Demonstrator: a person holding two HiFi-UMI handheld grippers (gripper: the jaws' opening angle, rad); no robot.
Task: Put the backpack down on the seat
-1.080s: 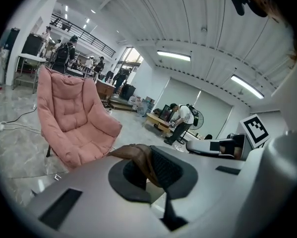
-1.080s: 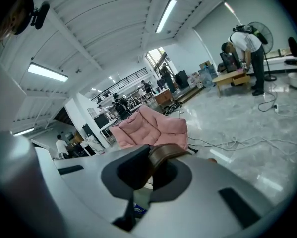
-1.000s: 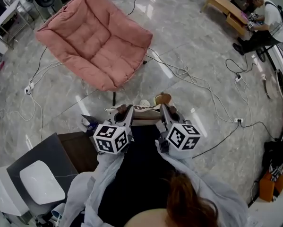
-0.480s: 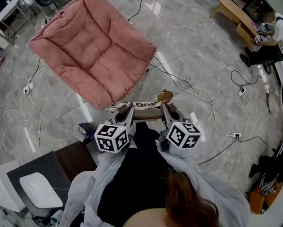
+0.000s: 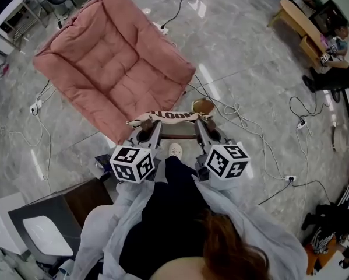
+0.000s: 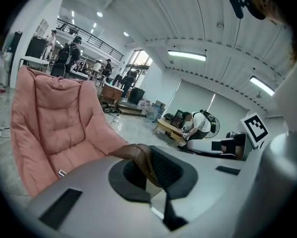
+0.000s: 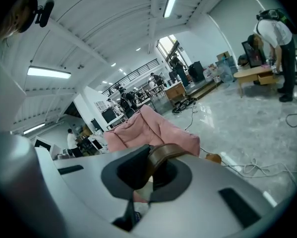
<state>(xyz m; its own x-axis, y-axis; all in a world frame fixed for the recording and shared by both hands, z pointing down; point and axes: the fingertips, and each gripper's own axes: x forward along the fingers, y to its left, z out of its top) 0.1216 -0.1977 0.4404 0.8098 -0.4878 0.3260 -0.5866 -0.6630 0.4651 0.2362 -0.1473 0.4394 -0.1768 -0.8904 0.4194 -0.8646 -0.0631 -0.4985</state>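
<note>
both arms reach straight forward in light grey sleeves [image 5: 113, 226], the two grippers side by side and tilted slightly downward. the left gripper [image 5: 144, 134] is clamped shut on a brown strap [image 6: 140, 158] of the backpack, which runs up between its dark pads. the right gripper [image 5: 204, 132] is likewise closed tight on the other brown strap [image 7: 164, 155].

the tan and brown backpack [image 5: 165, 116], with its lettered top band stretched between the two grippers, hangs off the floor just at the near edge of the pink quilted cushion chair [image 5: 113, 63]. it isn't on the seat. a tan rounded part of it shows near the right gripper. the person's white shoe [image 5: 175, 150] stands under it, between the grippers.

the chair's seat lies open ahead and to the left, its padded back rising at the far side. bare floor surrounds it, and a dark desk [image 5: 57, 212] stands close at the lower left.

the floor is polished grey marbled stone [image 5: 250, 57], crossed by loose white cables [image 5: 232, 107]. a wooden low table [image 5: 296, 22] with a seated person [image 5: 344, 46] sits well apart at the upper right.
</note>
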